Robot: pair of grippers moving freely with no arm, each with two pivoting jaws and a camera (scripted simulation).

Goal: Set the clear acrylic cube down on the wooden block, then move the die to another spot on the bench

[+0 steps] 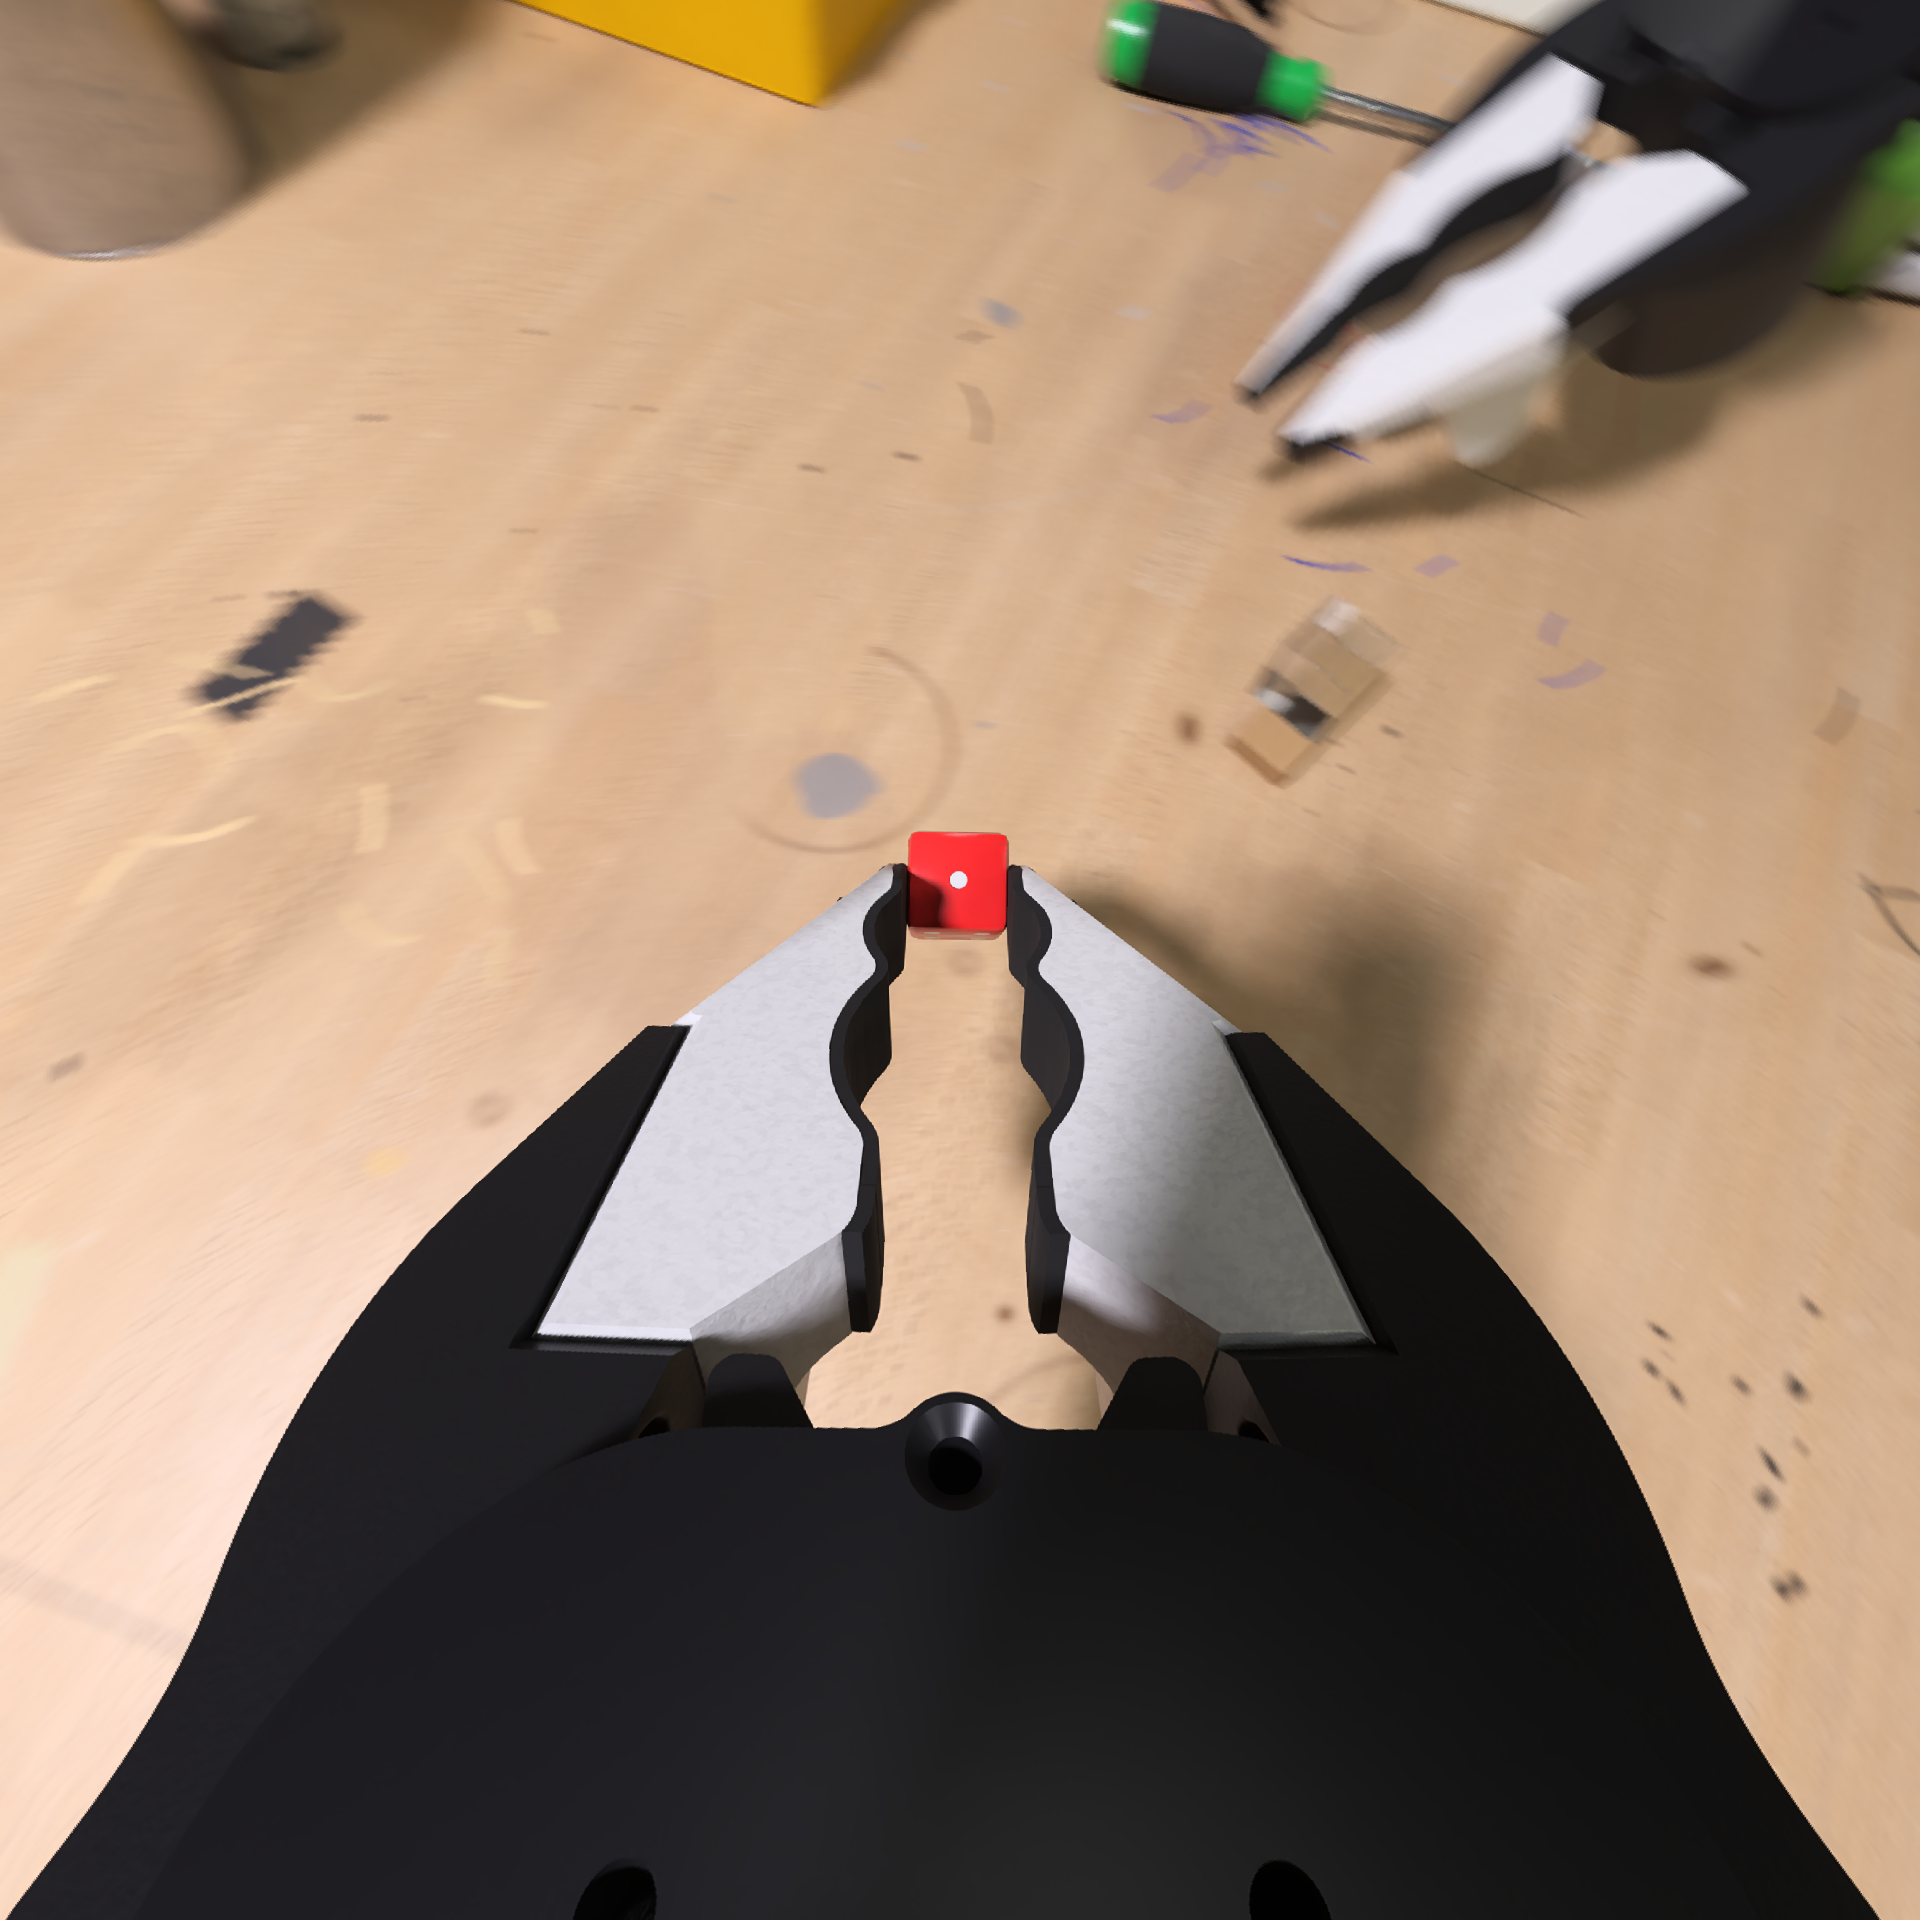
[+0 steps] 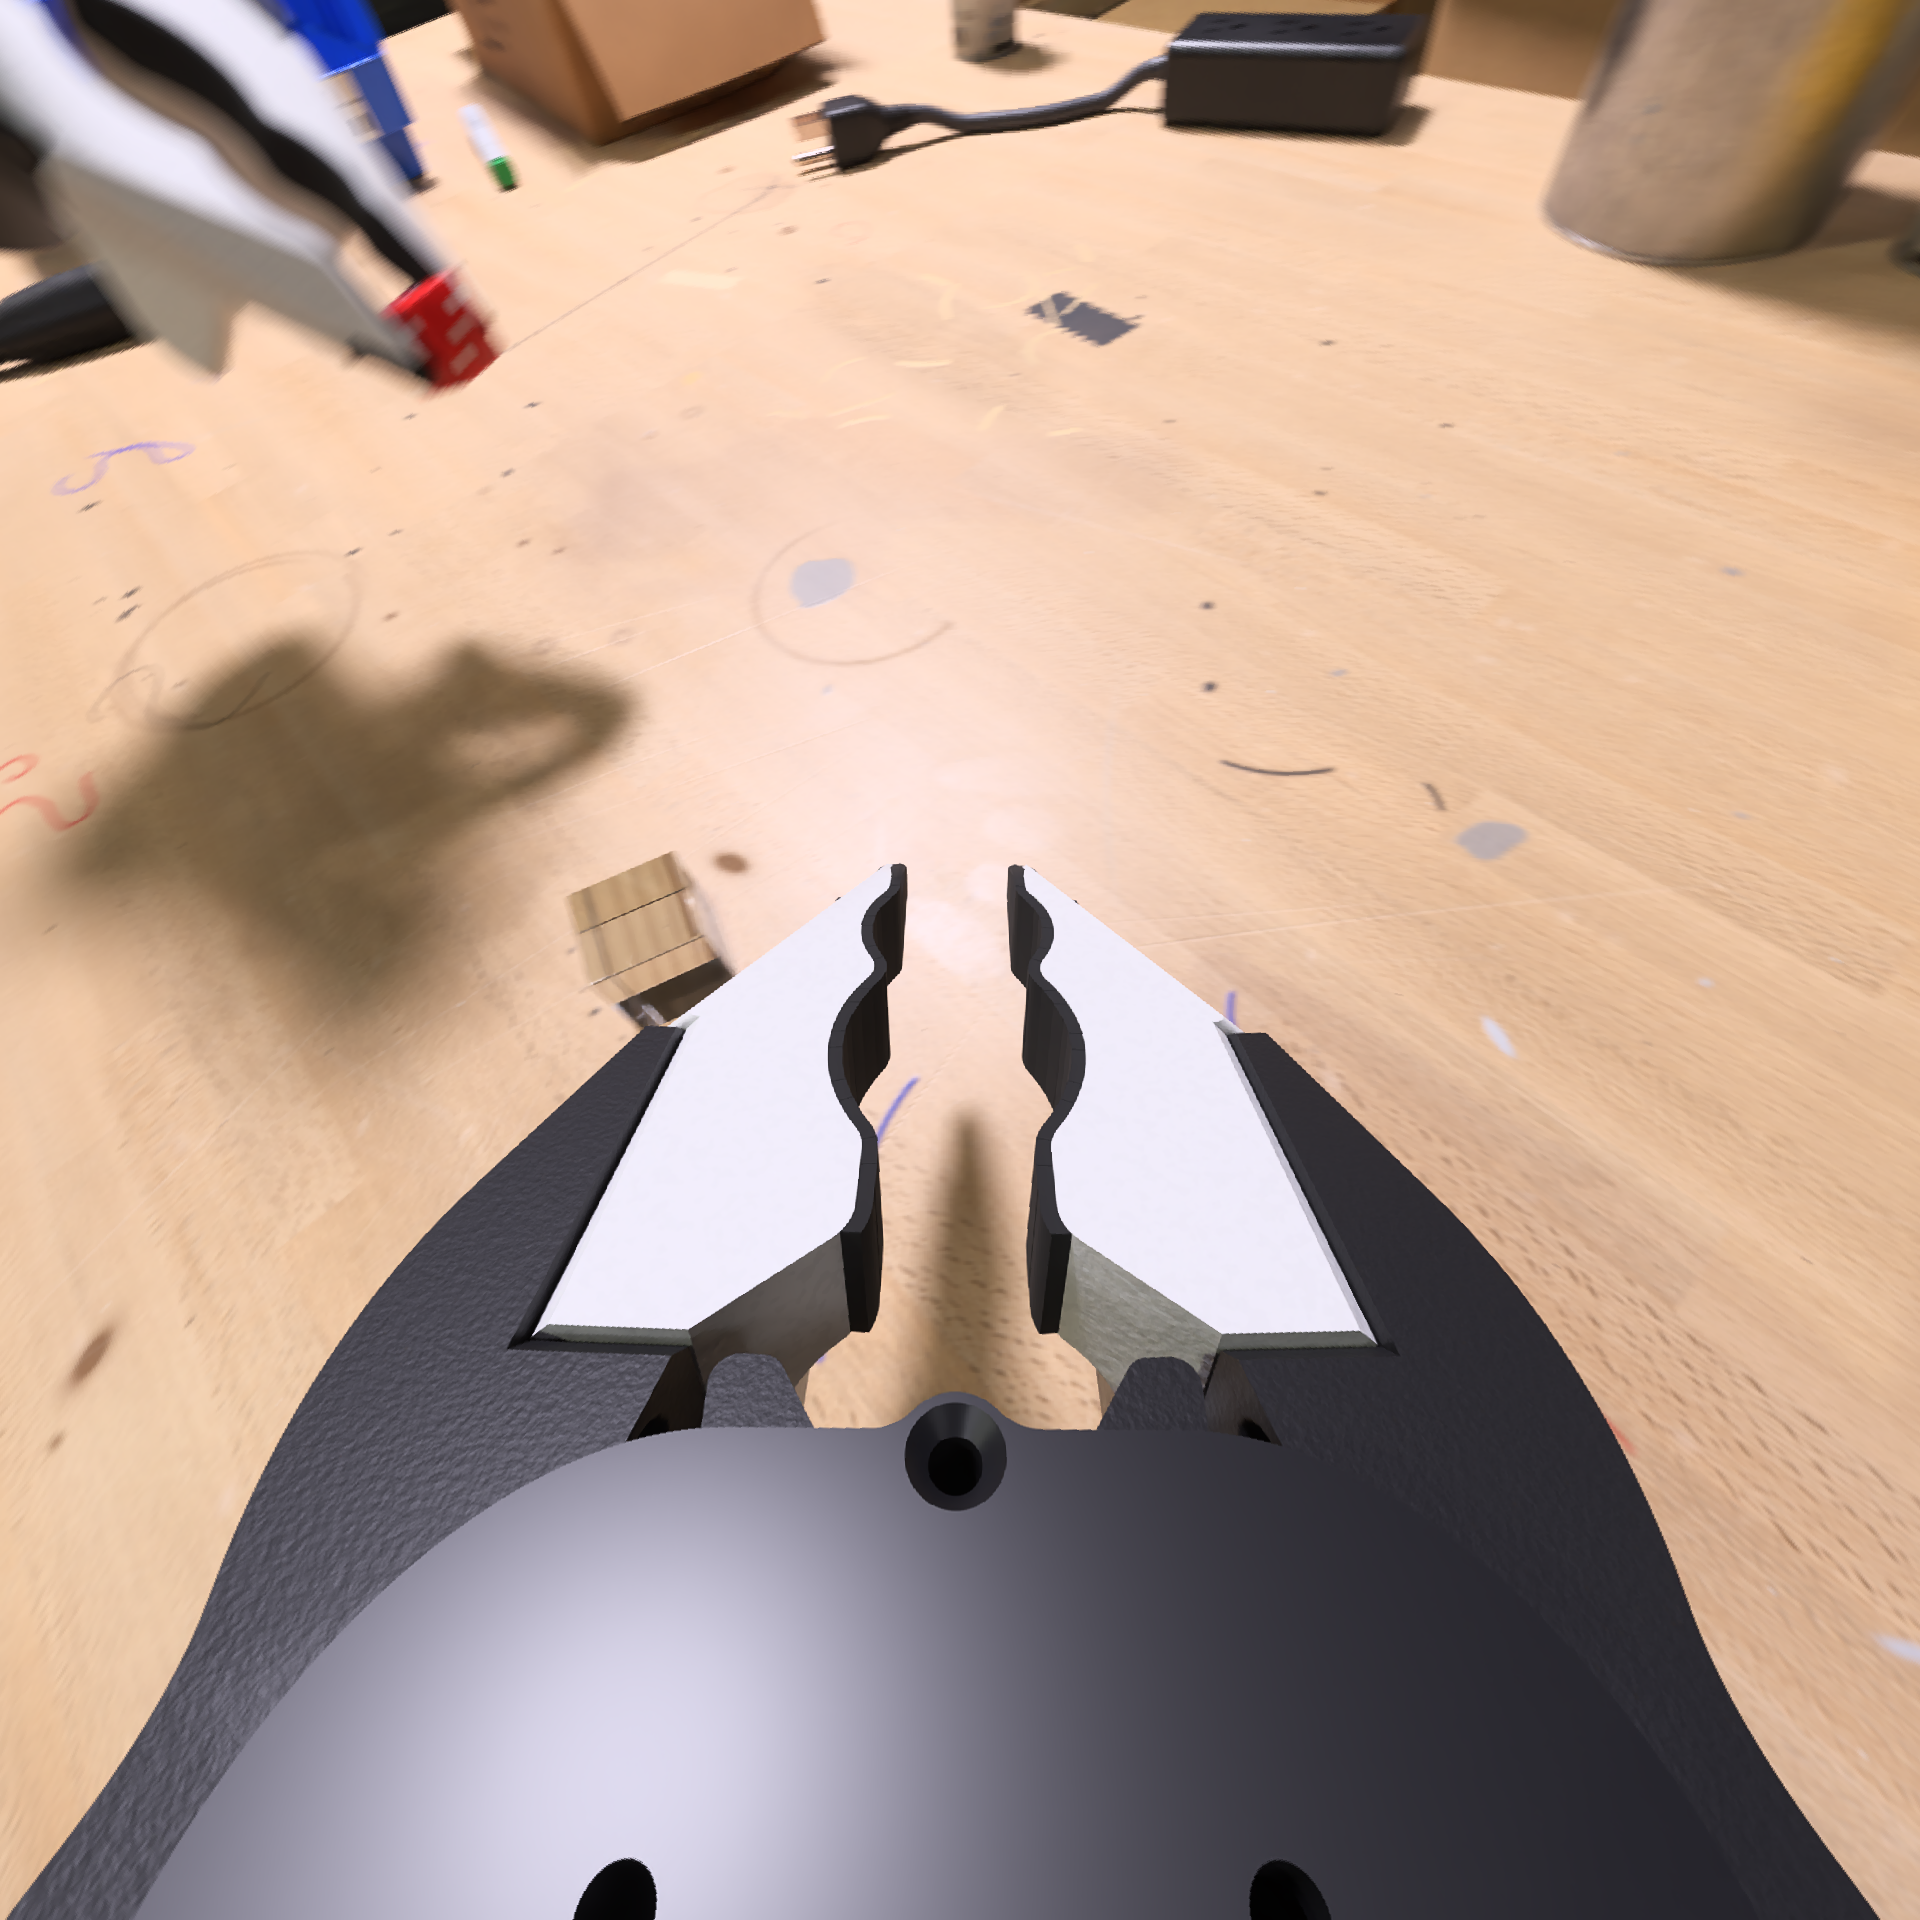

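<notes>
My left gripper [image 1: 957, 883] is shut on the red die [image 1: 957, 906], held at the fingertips above the bench [image 1: 520, 468]. The right wrist view shows it at the upper left, die [image 2: 445, 327] in its tips. The clear acrylic cube [image 1: 1330, 657] appears to sit on the small wooden block [image 1: 1273, 746], to the right of the die. The same stack [image 2: 642, 930] lies just left of my right gripper [image 2: 957, 883], which is open and empty above the bench. My right gripper [image 1: 1270, 418] also shows at the upper right of the left wrist view.
A yellow box [image 1: 748, 42], a green-and-black screwdriver [image 1: 1216, 68] and a tan cylinder [image 1: 104, 125] stand at the far edge. A cardboard box [image 2: 634, 52], a black power adapter [image 2: 1288, 62] with plug [image 2: 842, 130], a marker [image 2: 488, 145] and a grey cylinder [image 2: 1725, 125] lie beyond.
</notes>
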